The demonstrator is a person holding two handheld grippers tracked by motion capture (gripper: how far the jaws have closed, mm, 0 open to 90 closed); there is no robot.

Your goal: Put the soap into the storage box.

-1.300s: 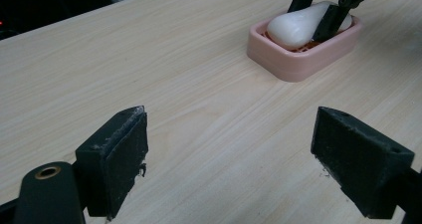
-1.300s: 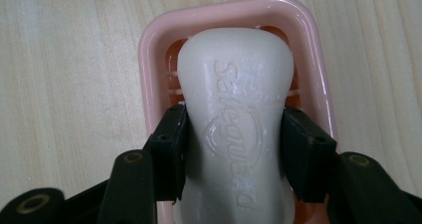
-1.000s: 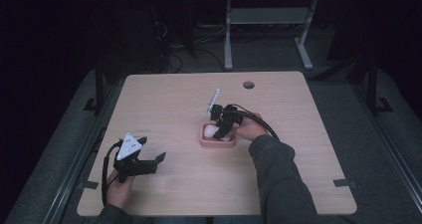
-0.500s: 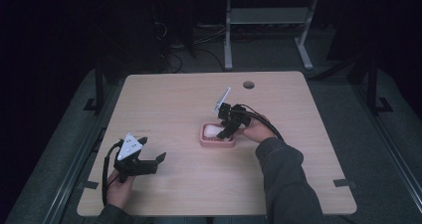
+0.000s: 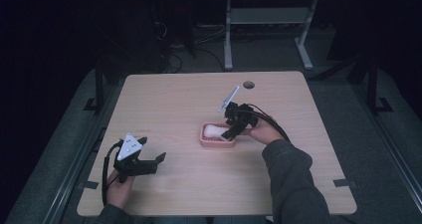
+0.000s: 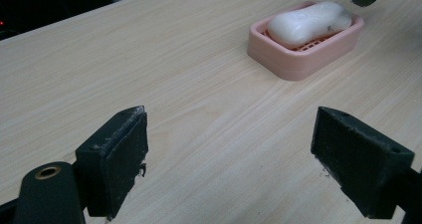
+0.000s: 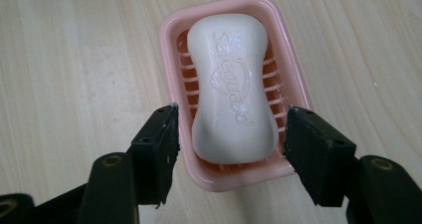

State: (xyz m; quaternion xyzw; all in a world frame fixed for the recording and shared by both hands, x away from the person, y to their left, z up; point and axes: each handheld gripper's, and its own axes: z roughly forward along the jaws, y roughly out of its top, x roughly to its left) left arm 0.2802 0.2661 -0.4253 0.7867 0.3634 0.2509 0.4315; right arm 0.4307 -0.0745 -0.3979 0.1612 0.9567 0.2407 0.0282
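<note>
The left gripper [image 5: 149, 163] sits near the table's front left corner, held low over the wood in the person's left hand [image 5: 119, 189], its jaws spread wide with bare tabletop between them. The light wooden table [image 5: 174, 104] has a round cable hole [image 5: 248, 84] near its far edge and stands on dark grey flooring; behind it the room is dim, with a pale metal frame [image 5: 268, 20] and what look like loose cables on the floor.

Right of centre lies a pink soap dish [image 5: 217, 136] holding a white bar of soap [image 5: 213, 131]. The right gripper [image 5: 230, 132] hangs just above the dish's near end, jaws apart on either side of it, gripping nothing.

The right gripper view reveals slatted ribs in the dish [image 7: 293, 69] and lettering embossed on the soap [image 7: 231, 84]; the left gripper view shows the dish [image 6: 298, 59] side-on, the soap [image 6: 308, 22] rising above its rim.
</note>
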